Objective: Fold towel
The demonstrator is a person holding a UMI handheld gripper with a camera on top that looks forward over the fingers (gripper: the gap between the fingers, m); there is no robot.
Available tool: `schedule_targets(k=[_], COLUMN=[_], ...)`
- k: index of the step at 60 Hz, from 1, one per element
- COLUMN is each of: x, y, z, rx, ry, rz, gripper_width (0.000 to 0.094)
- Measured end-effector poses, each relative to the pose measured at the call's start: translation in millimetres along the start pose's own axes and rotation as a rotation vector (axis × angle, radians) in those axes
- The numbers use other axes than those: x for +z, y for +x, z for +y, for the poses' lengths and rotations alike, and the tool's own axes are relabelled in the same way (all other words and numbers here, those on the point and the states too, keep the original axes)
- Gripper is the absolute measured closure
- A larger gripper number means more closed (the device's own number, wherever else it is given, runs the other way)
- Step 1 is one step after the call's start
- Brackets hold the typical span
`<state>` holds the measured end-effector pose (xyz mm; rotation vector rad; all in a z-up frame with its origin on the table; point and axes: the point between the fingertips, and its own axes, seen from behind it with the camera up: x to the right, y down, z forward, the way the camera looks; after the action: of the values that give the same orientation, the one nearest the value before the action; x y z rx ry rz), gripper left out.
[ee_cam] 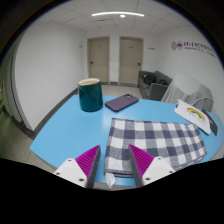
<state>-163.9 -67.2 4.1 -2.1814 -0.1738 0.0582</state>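
Open gripper (115, 163) jaws astride near edge of checkered towel (155, 140).

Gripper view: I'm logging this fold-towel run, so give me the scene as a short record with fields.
towel: checked grey-white towel, flat on the table, just ahead of the fingers
surface: blue table
gripper: gripper open, holding nothing
beyond towel: teal mug, dark phone
beside towel: white object with colourful print

Towel (157, 138) on table (70, 128); cup (89, 95), perhaps phone (121, 102) behind.
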Motion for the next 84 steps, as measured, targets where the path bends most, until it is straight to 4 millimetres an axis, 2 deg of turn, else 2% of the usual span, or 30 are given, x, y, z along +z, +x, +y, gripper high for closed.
schedule_targets(k=[1,2,3,4,5,6,7,11,16,26,29,32,35,39,42,45,49,54,60,64,66,69,70,71,74,75,77,78,80,84], x=[3.5,7.6,11.1,14.1,15.7,16.8,17.8,17.9,20.4,17.8,10.2,-0.4,-15.5,-37.7,-47.7,-55.7,-59.7,-51.8,-32.1,-25.6,-25.3,-28.6,-30.3,-33.2,-43.5,-47.7,-56.5,-62.1,-69.3,-86.6], y=[1.6,2.1,2.9,4.4,7.2,8.4,10.4,11.4,17.0,15.4,16.8,27.6,49.0,91.7,132.3,176.5,230.3,281.9,310.5,318.6,320.0,323.6,324.7,322.8,330.0,330.7,331.4,330.1,327.9,318.6], z=[3.2,6.5,9.2,11.1,10.3,7.9,7.7,8.3,5.8,0.9,-10.5,-29.6,-55.7,-84.4,-95.0,-95.5,-79.4,-44.2,-1.8,11.7,11.5,10.6,9.3,5.6,2.4,1.1,-3.0,-6.8,-10.9,-14.4], rx=[0.001,0.002,0.004,0.001,-0.011,-0.029,-0.049,-0.114,-0.191,-0.177,-0.121,-0.076,-0.031,0.016,0.056,0.096,0.125,0.133,0.161,0.185,0.192,0.204,0.206,0.21,0.209,0.206,0.201,0.201,0.202,0.216], ry=[-0.007,-0.013,-0.019,-0.021,-0.009,0.006,0.012,0.024,0.061,0.074,0.082,0.107,0.153,0.2,0.219,0.221,0.189,0.119,0.018,-0.009,-0.005,-0.004,0.0,0.001,0.016,0.018,0.027,0.033,0.044,0.051], rz=[-0.003,-0.007,-0.014,-0.016,-0.013,-0.013,-0.009,-0.004,0.012,-0.014,-0.046,-0.057,-0.048,-0.011,0.026,0.077,0.157,0.23,0.267,0.258,0.258,0.266,0.27,0.277,0.312,0.322,0.339,0.343,0.348,0.354], gripper_width=[0.0409,0.0383,0.0467,0.0493,0.0458,0.0544,0.0589,0.069,0.0894,0.093,0.093,0.093,0.0929,0.0929,0.0927,0.0922,0.0917,0.0913,0.0904,0.0901,0.0878,0.0791,0.0741,0.0631,0.0436,0.0438,0.0269,0.0268,0.0184,0.0116])
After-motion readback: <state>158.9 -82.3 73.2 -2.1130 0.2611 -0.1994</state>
